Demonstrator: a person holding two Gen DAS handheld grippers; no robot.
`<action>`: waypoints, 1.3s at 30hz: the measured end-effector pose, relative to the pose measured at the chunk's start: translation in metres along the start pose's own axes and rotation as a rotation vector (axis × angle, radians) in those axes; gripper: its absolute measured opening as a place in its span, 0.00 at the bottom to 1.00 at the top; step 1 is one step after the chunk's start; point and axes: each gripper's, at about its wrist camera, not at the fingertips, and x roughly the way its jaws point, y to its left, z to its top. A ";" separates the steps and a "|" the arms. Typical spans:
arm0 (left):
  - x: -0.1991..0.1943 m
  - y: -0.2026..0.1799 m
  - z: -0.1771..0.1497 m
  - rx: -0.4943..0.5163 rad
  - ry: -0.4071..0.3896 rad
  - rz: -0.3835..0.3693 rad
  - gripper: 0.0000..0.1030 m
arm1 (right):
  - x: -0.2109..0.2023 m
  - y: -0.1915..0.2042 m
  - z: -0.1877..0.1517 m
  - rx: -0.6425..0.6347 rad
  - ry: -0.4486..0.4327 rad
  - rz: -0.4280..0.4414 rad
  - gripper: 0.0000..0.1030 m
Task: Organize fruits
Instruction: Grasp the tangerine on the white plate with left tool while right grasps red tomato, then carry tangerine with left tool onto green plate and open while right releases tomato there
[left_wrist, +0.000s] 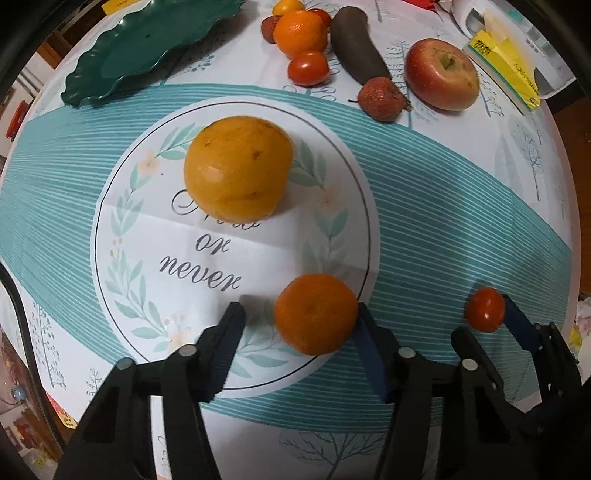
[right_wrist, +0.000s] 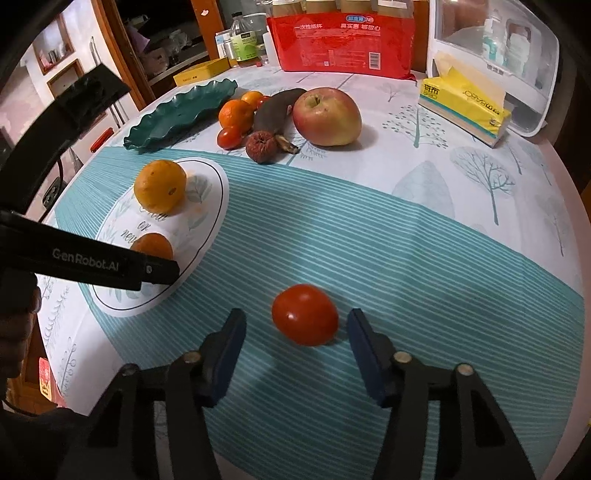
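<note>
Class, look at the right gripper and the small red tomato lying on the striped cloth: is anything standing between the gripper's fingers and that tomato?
Nothing visible. The tomato lies between the right gripper's open fingers, with only bare striped cloth around it.

Yellow tissue pack (right_wrist: 467, 107) near red paper-cup bag (right_wrist: 341, 40), far table edge.

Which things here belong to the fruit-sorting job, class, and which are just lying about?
Part of the job:
- small orange, between the left hand-held gripper fingers
- cherry tomato, between the right hand-held gripper fingers
- large orange
- apple
- green tray

Just lying about:
- yellow tissue pack
- red paper-cup pack
- bottle
</note>
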 end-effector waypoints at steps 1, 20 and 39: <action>0.000 -0.004 0.001 0.004 -0.003 -0.007 0.42 | 0.001 0.000 0.000 -0.004 0.003 -0.003 0.48; 0.000 0.016 -0.005 -0.021 -0.027 -0.010 0.37 | 0.000 0.003 0.001 0.025 0.012 -0.006 0.34; -0.091 0.133 0.012 -0.058 -0.202 -0.052 0.37 | -0.023 0.087 0.056 -0.030 -0.054 -0.033 0.34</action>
